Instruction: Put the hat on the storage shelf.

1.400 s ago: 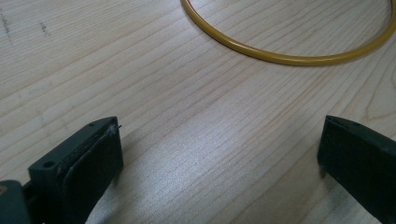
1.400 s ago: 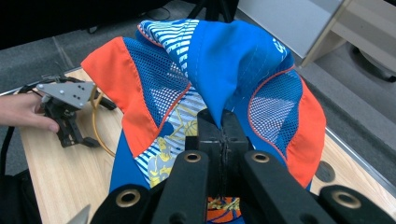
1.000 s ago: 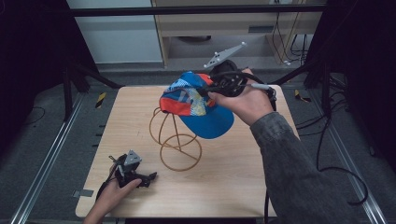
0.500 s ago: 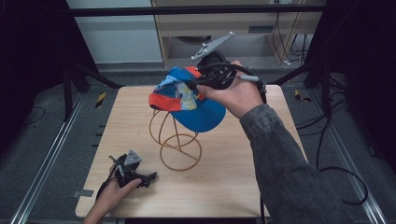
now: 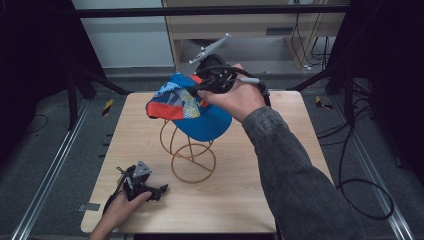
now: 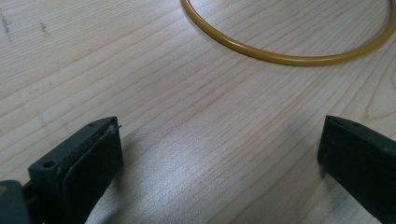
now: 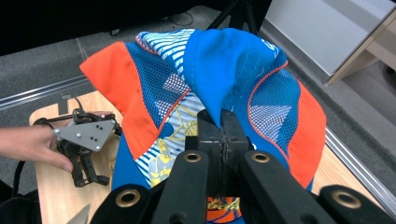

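- Wooden tabletop (image 5: 260,190): a yellow wire stand (image 5: 192,150) rises near its middle.
- Blue, orange and patterned cap (image 5: 192,107): held above the stand toward the far edge, hanging over the wire top.
- Right gripper (image 7: 220,122): jaws pinched tight on a fold of the cap's fabric.
- Left gripper (image 5: 159,190): low at the near left corner, jaws wide apart, nothing between them.

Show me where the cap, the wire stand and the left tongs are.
cap (image 5: 210,122): high view, on the blue brim.
wire stand (image 5: 193,172): high view, on its base ring.
left tongs (image 5: 161,190): high view, between the tips.
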A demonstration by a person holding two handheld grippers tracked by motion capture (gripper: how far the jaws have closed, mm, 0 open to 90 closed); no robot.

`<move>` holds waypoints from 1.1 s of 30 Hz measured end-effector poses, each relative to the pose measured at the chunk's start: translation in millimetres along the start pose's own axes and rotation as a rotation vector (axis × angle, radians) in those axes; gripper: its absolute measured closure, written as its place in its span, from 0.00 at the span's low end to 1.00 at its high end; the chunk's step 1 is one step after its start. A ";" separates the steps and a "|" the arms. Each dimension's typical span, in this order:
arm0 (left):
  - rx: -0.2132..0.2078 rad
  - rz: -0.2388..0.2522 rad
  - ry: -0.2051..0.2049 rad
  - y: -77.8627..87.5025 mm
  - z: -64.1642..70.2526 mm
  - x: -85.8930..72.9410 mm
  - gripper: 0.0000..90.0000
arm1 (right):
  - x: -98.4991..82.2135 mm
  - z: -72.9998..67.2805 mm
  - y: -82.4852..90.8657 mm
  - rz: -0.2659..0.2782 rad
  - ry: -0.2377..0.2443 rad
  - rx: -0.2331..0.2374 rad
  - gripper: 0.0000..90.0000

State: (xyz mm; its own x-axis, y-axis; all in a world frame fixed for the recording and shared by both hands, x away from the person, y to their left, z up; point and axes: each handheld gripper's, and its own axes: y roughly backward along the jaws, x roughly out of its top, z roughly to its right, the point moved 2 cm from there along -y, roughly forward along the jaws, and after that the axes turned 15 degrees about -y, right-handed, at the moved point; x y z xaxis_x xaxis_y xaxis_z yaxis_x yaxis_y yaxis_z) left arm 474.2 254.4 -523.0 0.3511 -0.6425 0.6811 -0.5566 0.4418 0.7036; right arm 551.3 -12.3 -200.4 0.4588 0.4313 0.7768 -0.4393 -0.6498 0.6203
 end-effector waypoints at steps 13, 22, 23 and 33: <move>0.001 0.001 0.001 -0.3 0.1 0.3 0.00 | 7.0 -6.5 -27.9 -0.055 0.021 0.001 1.00; 0.002 0.001 0.001 -0.3 0.1 0.3 0.00 | 3.4 -9.1 -43.3 -0.100 0.032 0.003 1.00; 0.002 0.001 0.001 -0.3 0.1 0.4 0.00 | 2.9 -9.6 -45.2 -0.106 0.036 0.003 1.00; 0.002 0.000 0.002 -0.3 0.2 0.4 0.00 | 0.5 -12.9 -54.7 -0.136 0.052 0.009 0.99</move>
State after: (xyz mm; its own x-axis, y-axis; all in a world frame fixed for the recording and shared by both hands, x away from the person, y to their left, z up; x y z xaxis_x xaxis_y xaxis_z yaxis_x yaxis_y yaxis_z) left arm 474.4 253.9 -523.0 0.3524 -0.6416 0.6813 -0.5577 0.4407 0.7034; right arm 565.6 31.5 -232.5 0.4731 0.5475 0.6903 -0.3690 -0.5884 0.7195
